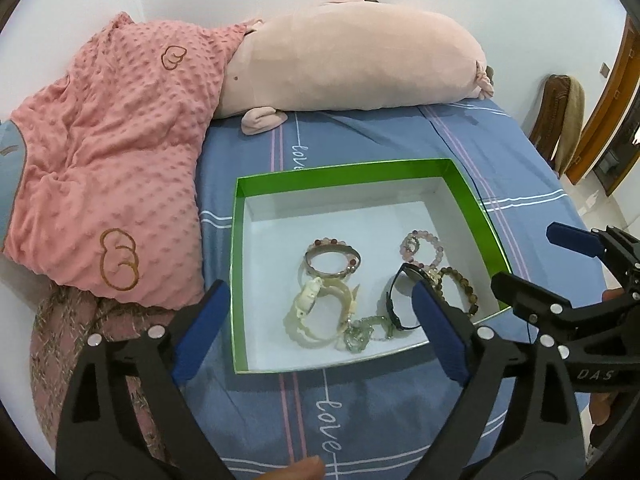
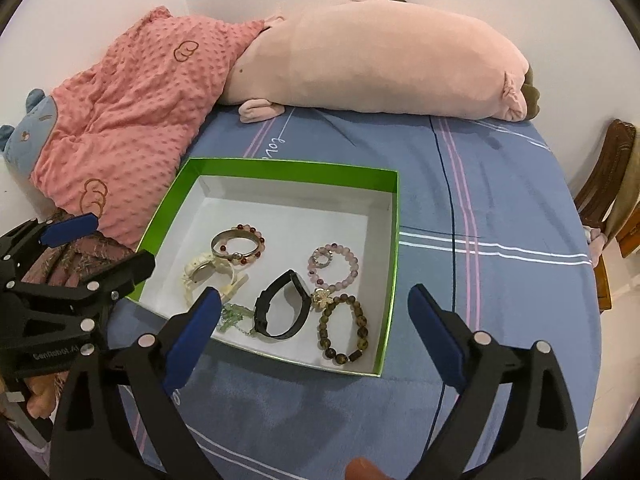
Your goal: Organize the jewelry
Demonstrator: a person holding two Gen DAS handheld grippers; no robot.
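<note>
1. Bed (image 2: 500, 280) with a blue striped sheet is carrying everything; a white wall is running behind it.
2. Long pink plush (image 2: 380, 68) is lying across the far edge against the wall. Pink dotted blanket (image 1: 116, 168) is bunching up at far left, its edge sitting just beside the box's left wall.
3. Wooden chair (image 2: 608, 184) is standing off the bed's right side, well apart from the box.
4. Green box (image 2: 280, 168) with a white floor is sitting open on the sheet, nothing covering it.
5. Left hand-held gripper (image 1: 316, 326) is hovering over the box's near-left part, jaws spread wide, nothing between the pads. Its right finger is blocking part of the black band in the left wrist view.
6. Right hand-held gripper (image 2: 316, 334) is hovering over the box's near edge, jaws spread wide, empty.
7. Jewelry is lying inside the box: black band (image 2: 284, 308), brown bead bracelet (image 2: 344, 332), pink bead bracelet (image 2: 334, 266), silver bangle (image 2: 236, 246), cream watch (image 2: 204, 272). Pieces are clustering toward the near side, some touching.
</note>
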